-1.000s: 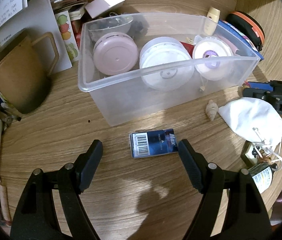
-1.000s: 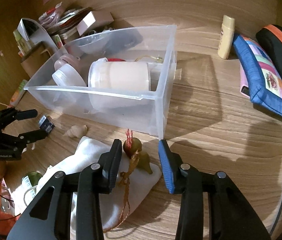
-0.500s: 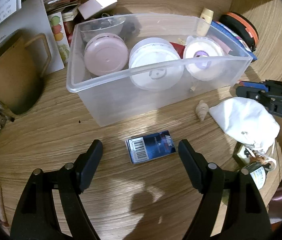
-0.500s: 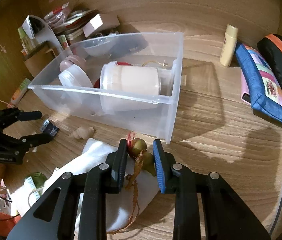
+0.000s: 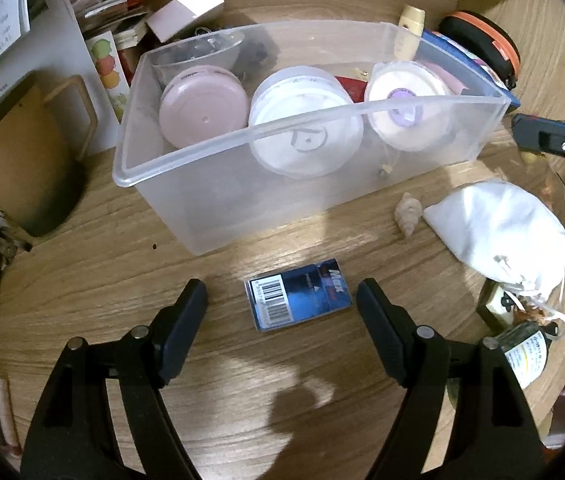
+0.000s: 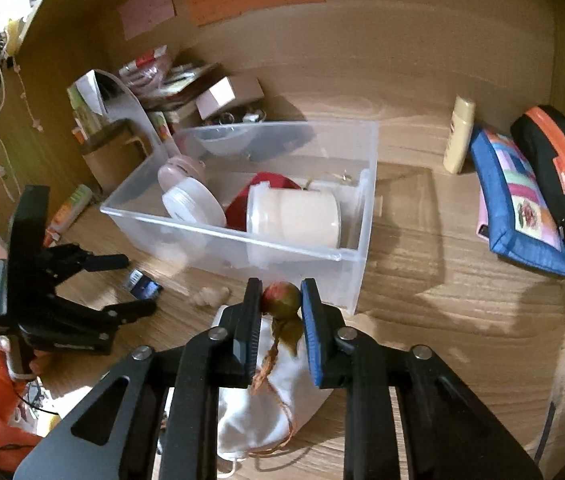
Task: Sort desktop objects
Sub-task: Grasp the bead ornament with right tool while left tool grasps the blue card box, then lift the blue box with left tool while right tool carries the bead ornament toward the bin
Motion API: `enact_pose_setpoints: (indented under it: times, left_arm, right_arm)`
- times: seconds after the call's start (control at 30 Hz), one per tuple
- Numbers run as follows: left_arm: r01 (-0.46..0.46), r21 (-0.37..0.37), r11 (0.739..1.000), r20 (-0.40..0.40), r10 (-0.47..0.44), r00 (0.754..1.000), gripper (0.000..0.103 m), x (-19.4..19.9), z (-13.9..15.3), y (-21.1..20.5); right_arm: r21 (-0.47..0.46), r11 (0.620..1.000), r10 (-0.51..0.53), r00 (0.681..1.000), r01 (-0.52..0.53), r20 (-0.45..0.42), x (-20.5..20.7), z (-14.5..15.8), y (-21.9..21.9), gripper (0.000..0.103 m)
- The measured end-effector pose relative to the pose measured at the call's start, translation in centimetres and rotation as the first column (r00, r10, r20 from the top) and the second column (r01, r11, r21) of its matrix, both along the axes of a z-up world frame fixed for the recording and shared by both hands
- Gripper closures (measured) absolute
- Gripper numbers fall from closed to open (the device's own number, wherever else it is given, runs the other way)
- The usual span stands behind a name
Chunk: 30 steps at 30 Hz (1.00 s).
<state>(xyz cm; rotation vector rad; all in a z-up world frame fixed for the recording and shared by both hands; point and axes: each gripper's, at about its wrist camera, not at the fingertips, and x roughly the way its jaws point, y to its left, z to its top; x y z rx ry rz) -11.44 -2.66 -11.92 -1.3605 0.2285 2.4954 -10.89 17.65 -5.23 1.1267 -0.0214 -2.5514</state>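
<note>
Wooden table (image 5: 82,280) under a clear bin (image 5: 322,176) of round tubs. White pouch (image 5: 498,232) just right of the bin. Left gripper (image 5: 282,312), jaws spread wide, either side of a blue box (image 5: 298,300) lying before the bin. Right gripper (image 6: 280,312), jaws clenched on a gourd charm (image 6: 280,300), above the pouch beside the bin's corner.

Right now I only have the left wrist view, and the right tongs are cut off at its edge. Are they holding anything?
Observer: Yes. The right tongs are shut on a small gourd charm.
Operator: Is it free of the white pouch?
Observer: The charm is held above the white pouch, but its orange cord trails down over the cloth.
Operator: I see only lids in the bin. How does the right-hand jar lie?
Observer: The cream jar lies on its side in the clear bin.
</note>
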Motion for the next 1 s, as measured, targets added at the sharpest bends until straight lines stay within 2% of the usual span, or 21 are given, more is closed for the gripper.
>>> enact_pose_setpoints:
  times: [0.2, 0.23, 0.4, 0.83, 1.0]
  left_arm:
    - [0.001, -0.001, 1.000, -0.022, -0.001, 1.000, 0.051, 0.2, 0.2, -0.3]
    - [0.004, -0.007, 1.000, -0.028, -0.004, 1.000, 0.051, 0.3, 0.3, -0.2]
    - [-0.008, -0.045, 0.999, -0.068, 0.005, 0.998, 0.052, 0.7, 0.5, -0.1]
    - [-0.031, 0.032, 0.999, -0.152, 0.036, 0.988, 0.052, 1.7, 4.6, -1.8]
    - [-0.029, 0.037, 0.999, -0.194, 0.036, 0.980, 0.052, 1.9, 6.2, -2.2]
  right_arm:
    - [-0.001, 1.000, 0.000, 1.000, 0.000, -0.028, 0.5, 0.9, 0.0, 0.085]
    - [-0.004, 1.000, 0.000, 1.000, 0.000, -0.029, 0.6, 1.0, 0.0, 0.085]
    - [-0.009, 1.000, -0.005, 0.999, 0.005, -0.052, 1.1, 1.7, 0.1, 0.085]
    - [-0.015, 1.000, -0.005, 0.994, 0.004, -0.106, 0.9, 3.4, -0.3, 0.085]
    - [-0.014, 1.000, -0.014, 0.993, 0.013, -0.119, 0.2, 3.7, -0.4, 0.085]
